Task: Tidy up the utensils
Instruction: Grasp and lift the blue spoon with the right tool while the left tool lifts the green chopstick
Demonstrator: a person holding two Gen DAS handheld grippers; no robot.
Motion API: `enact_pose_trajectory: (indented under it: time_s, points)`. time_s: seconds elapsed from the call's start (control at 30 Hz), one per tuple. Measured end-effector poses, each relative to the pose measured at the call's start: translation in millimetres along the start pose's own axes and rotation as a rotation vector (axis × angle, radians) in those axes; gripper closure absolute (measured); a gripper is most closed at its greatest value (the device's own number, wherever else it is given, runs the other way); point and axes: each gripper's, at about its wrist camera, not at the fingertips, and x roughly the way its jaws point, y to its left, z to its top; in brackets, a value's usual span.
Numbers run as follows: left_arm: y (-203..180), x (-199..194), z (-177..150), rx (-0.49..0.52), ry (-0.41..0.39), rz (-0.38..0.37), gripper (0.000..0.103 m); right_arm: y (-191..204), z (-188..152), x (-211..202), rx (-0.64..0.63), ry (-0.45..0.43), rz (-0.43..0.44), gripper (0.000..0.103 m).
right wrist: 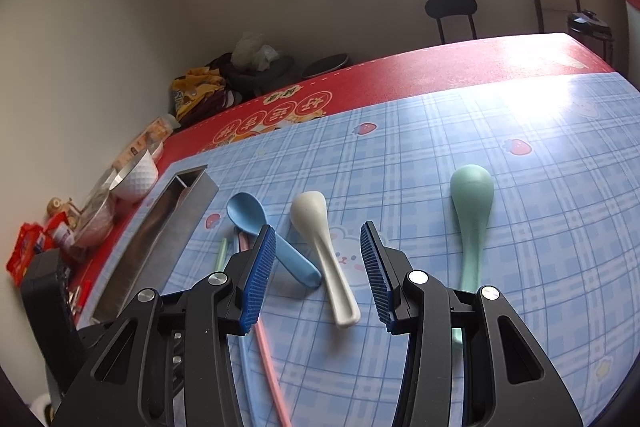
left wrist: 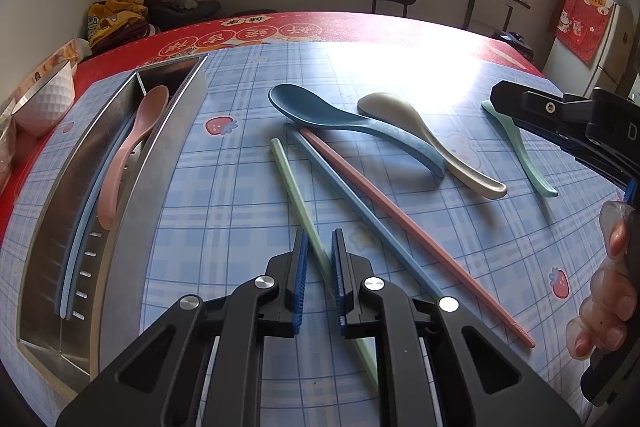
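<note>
Left jaws straddling green chopstick (left wrist: 298, 203), right jaws apart; blue checked tablecloth (left wrist: 224, 195)

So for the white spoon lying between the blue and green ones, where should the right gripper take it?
Grip the white spoon on its narrow handle, coming from above with the right gripper open across it. It lies flat; the bowl looks too wide.

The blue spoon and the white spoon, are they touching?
Apart. The right wrist view shows tablecloth between the blue spoon and the white spoon along their whole length.
</note>
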Motion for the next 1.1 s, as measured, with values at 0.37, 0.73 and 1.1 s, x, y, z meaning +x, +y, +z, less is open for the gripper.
enact_pose_trajectory:
  time_s: [0.37, 0.73, 1.1]
  points:
    - [20, -10, -1, -0.099, -0.053, -0.058, 0.097, 8, 3, 0, -0.128, -0.032, -0.059, 0.059]
    - [35, -36, -4, -0.181, -0.187, -0.127, 0.097, 45, -9, 13, -0.404, -0.01, -0.091, 0.077]
    - [47, -44, -5, -0.24, -0.227, -0.145, 0.098, 79, -11, 52, -0.653, 0.119, -0.182, 0.087]
